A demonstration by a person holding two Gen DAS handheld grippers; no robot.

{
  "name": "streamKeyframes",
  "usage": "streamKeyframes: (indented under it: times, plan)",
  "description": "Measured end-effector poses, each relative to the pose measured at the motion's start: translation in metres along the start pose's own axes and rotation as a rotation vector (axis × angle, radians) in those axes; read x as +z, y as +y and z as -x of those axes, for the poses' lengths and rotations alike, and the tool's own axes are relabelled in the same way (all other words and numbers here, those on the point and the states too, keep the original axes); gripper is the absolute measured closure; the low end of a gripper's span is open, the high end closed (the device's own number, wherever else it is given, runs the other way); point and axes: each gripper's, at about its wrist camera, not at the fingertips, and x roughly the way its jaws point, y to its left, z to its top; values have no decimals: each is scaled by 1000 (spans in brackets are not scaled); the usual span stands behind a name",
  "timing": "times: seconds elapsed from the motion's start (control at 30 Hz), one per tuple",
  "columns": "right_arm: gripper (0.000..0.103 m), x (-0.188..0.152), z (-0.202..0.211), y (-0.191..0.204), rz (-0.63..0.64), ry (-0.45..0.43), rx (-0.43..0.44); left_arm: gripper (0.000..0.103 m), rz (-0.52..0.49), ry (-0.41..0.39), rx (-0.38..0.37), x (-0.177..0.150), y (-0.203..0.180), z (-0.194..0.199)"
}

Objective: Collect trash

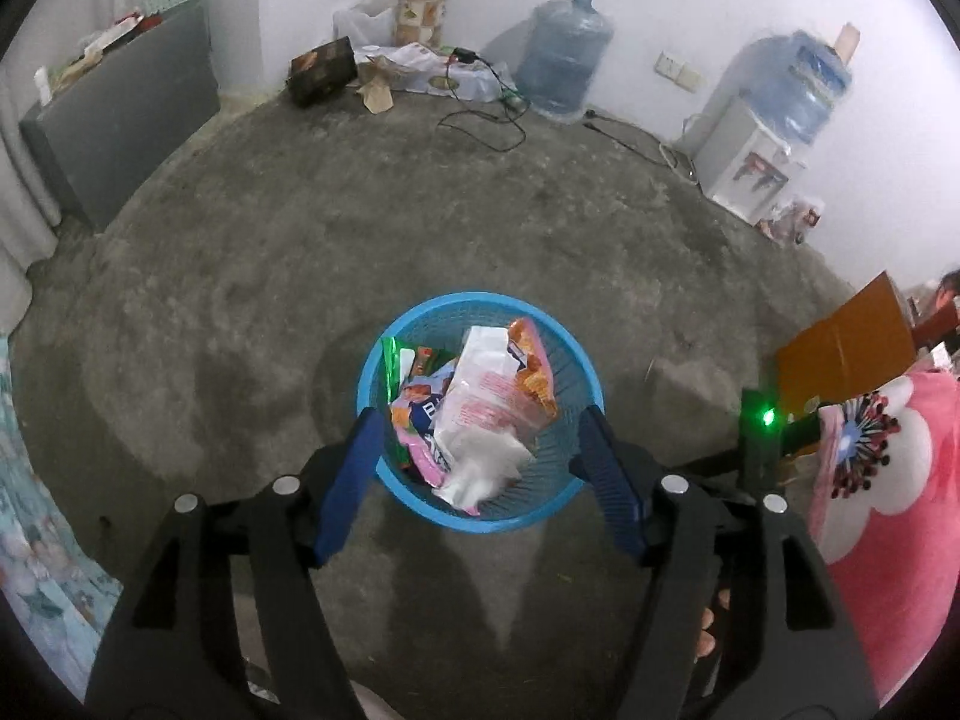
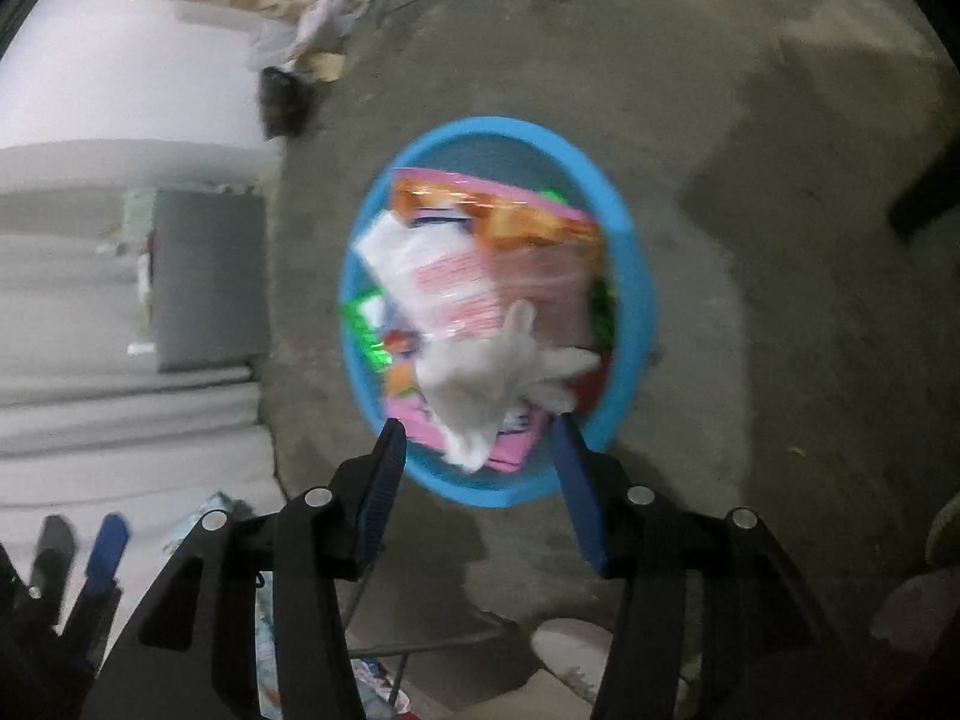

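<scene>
A blue mesh trash basket [image 1: 576,360] stands on the concrete floor, full of snack wrappers, with a large white-and-orange bag [image 1: 498,390] and a crumpled white tissue [image 1: 480,468] on top. My left gripper [image 1: 480,438] is open and empty above the basket's near rim. In the right wrist view the same basket [image 2: 630,276] holds the bag [image 2: 480,264] and the tissue [image 2: 498,378]. My right gripper [image 2: 477,438] is open and empty just above the basket's near rim; that view is blurred.
Two blue water jugs [image 1: 564,54], a white dispenser [image 1: 750,162], cables [image 1: 486,120] and a dark box [image 1: 321,69] line the far wall. A grey cabinet [image 1: 126,114] stands left. An orange box [image 1: 846,348] and pink flowered fabric [image 1: 888,480] lie right.
</scene>
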Motion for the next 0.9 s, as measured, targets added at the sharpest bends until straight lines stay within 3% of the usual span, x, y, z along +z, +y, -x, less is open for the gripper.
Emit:
streamKeyframes:
  times: [0.17, 0.3, 0.43, 0.57, 0.73, 0.83, 0.9]
  plan:
    - [52, -12, 30, -5, 21, -70, -13, 34, -3, -50, 10, -3, 4, 35]
    - [52, -13, 61, 13, 93, -141, -2, 30, 9, -121, -12, -7, 5, 91]
    - [52, -36, 105, 67, 297, -222, 5, 22, 4, -225, -31, -25, 8, 168]
    - [37, -91, 156, 140, 577, -312, 32, 13, 28, -347, -13, -60, 21, 252]
    - [16, -192, 220, 219, 926, -429, 65, 9, 104, -435, 105, -119, 48, 334]
    - [6, -255, 251, 247, 1090, -482, 111, 9, 215, -448, 260, -163, 64, 376]
    - [6, -298, 266, 256, 1199, -501, 145, 9, 295, -452, 363, -197, 74, 398]
